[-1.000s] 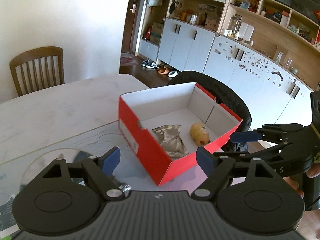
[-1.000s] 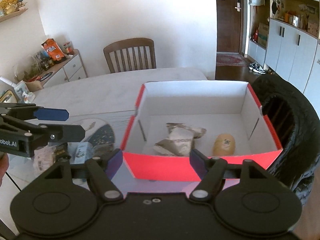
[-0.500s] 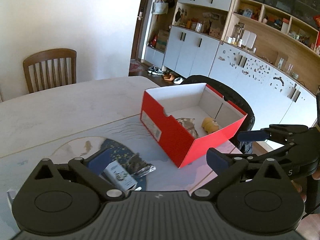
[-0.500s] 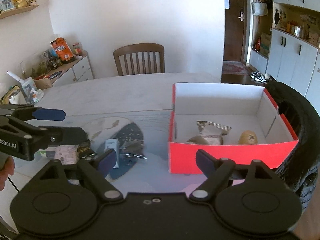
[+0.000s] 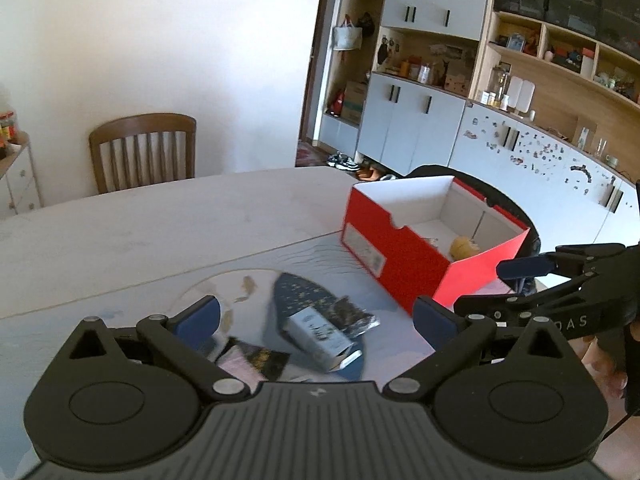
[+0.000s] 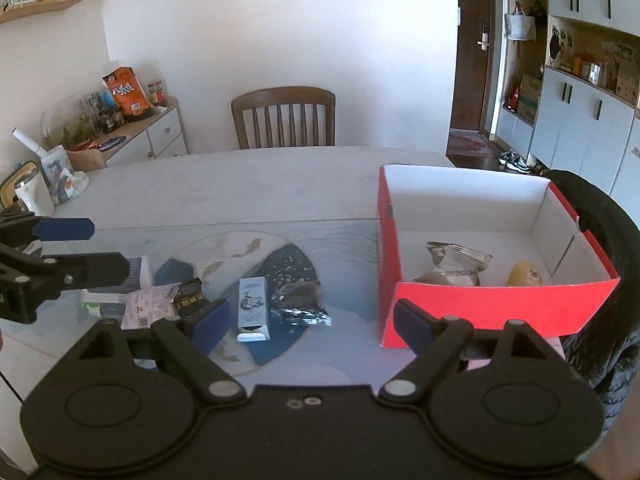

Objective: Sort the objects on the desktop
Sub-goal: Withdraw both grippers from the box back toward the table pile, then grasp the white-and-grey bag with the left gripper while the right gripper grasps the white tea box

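A red shoe box [image 6: 500, 308] [image 5: 384, 248] stands open at the right of the table. It holds a silver snack packet [image 6: 456, 268] and a yellow round item [image 6: 524, 274]. Left of it, on the printed mat, lie a small blue-white carton [image 6: 252, 304] [image 5: 320, 330], a dark foil wrapper [image 6: 300, 300] [image 5: 352, 314], a pink packet [image 6: 148, 306] and a black-gold sachet [image 6: 190, 298]. My left gripper [image 5: 316, 316] hovers open above the carton, holding nothing. My right gripper [image 6: 312, 322] is open and empty between the carton and the box.
A wooden chair [image 6: 284, 120] stands at the table's far side. A black jacket [image 6: 616, 280] bulges behind the box at the right. A white cup [image 6: 34, 196] and a side cabinet [image 6: 160, 132] with snacks are at the left. Cupboards [image 5: 420, 120] line the right wall.
Both grippers have drawn back and to the left, away from the red box, and their jaws have widened. The loose items on the mat have come into view.
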Motion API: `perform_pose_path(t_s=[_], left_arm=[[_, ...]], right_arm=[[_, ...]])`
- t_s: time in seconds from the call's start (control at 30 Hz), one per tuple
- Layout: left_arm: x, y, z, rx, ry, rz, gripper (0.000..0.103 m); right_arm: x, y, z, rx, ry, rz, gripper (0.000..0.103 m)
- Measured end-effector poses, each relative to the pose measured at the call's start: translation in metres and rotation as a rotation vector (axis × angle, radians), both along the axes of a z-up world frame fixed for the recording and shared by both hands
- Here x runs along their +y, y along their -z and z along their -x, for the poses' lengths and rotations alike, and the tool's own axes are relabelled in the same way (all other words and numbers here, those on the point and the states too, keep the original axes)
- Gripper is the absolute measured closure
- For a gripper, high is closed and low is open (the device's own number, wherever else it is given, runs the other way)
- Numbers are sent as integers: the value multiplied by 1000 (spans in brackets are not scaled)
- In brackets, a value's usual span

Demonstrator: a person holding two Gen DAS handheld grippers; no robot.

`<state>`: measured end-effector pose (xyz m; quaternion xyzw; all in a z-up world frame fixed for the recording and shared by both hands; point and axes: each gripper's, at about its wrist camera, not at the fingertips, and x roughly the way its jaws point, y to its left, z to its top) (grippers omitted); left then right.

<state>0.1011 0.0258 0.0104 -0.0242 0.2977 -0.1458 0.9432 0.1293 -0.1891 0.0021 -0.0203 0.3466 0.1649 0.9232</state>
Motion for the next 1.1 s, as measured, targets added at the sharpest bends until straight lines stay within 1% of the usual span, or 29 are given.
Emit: perform_pose_path(t_s=[0.07, 0.13, 0.37, 0.63, 0.7, 0.9, 1.1], left_arm=[[9, 1, 2, 9, 4, 9, 0], [17, 4, 3, 22, 13, 19, 0], [47, 16, 2, 9, -63, -5, 0], [77, 36, -8, 39, -84, -54, 0], [83, 40, -12, 49, -86, -62, 0], [98, 52, -25, 49, -94, -100, 0], [112, 67, -37, 75, -102, -123, 0]], right_arm=[[7, 2, -1, -3, -3, -4, 15], [13, 5, -2, -1, -14, -13, 17], [31, 14, -8, 4, -26, -3, 20], [47, 30, -17, 42, -45, 17, 22], [50, 34, -20, 51, -49, 23, 30], [60, 42, -31, 64, -45, 31, 30], [67, 57, -44, 89, -40, 51, 30]])
